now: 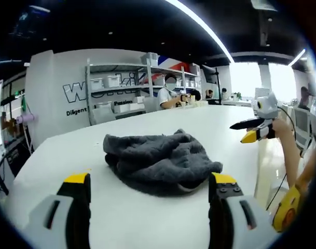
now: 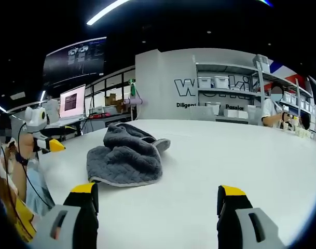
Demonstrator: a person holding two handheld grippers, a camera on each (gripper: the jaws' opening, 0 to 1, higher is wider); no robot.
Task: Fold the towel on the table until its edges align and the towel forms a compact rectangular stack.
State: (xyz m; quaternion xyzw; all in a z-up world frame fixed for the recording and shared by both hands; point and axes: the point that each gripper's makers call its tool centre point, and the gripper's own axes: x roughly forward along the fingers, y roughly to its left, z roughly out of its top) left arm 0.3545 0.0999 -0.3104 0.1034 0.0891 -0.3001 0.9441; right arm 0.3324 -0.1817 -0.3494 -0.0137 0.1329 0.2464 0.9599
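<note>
Left hand-held gripper (image 1: 149,189) agape; towel (image 1: 159,160) crumpled, edges hidden.

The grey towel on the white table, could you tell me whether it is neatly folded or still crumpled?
Still crumpled. The grey towel lies in a rumpled heap on the white table, with uneven bulges and one corner flopped out; its edges are not aligned in either view.
</note>
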